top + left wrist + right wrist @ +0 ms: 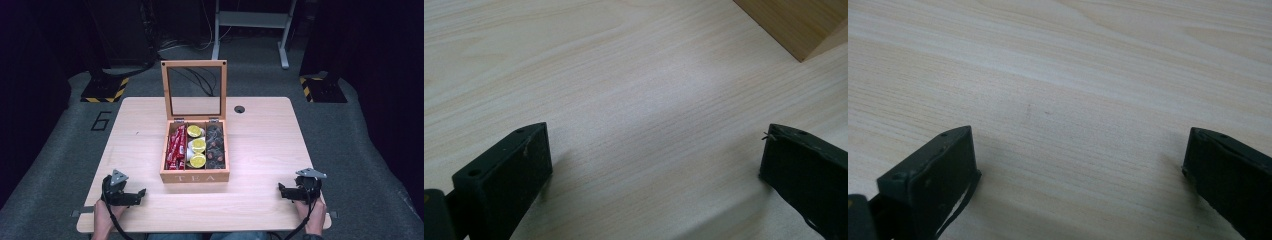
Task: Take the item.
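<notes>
From the high view, your wooden tea box (195,176) sits mid-table (260,150) with its glass lid (194,90) standing open; red sachets (175,146), yellow-topped cups (198,146) and dark pieces (215,146) fill its three compartments. Your left gripper (140,194) and right gripper (280,190) rest near the front corners, well apart from the box. In your left gripper view, the jaws are spread wide over bare wood, the box corner (796,25) at upper right. In your right gripper view, the jaws are likewise spread, holding nothing.

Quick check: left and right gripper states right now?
Left gripper: open, holding nothing, over bare table.
Right gripper: open, holding nothing.
</notes>
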A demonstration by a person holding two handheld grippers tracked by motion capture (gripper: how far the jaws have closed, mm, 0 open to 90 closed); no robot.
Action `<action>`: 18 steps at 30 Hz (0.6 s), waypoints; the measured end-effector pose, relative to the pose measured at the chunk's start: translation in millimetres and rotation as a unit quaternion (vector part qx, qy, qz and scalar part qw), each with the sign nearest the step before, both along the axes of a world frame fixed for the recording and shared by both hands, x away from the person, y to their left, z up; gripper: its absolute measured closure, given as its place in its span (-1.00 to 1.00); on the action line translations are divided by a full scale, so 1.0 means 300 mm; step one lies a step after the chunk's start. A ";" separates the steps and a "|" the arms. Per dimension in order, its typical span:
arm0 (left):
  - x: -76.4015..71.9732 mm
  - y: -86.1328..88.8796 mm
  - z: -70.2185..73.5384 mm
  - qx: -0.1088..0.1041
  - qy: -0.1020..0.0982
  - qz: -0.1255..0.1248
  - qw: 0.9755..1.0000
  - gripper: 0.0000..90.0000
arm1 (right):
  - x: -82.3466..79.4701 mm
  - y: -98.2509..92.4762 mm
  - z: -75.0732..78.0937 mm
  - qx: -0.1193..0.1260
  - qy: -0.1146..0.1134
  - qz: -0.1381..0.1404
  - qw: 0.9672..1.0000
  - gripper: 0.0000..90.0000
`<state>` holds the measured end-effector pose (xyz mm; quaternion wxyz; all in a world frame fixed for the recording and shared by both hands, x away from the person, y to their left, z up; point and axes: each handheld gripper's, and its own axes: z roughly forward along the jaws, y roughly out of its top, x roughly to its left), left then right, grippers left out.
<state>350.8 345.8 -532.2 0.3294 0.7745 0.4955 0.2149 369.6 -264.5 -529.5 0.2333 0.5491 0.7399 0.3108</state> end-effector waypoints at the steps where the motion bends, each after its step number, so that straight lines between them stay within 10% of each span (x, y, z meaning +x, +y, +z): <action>1: 0.000 0.000 0.000 0.001 0.000 0.000 1.000 -1.00 | 0.000 0.000 0.000 0.001 0.000 0.000 1.000 -1.00; 18: -0.004 0.007 0.012 -0.015 -0.003 -0.001 1.000 -1.00 | -0.001 0.001 0.000 0.000 0.000 0.000 1.000 -1.00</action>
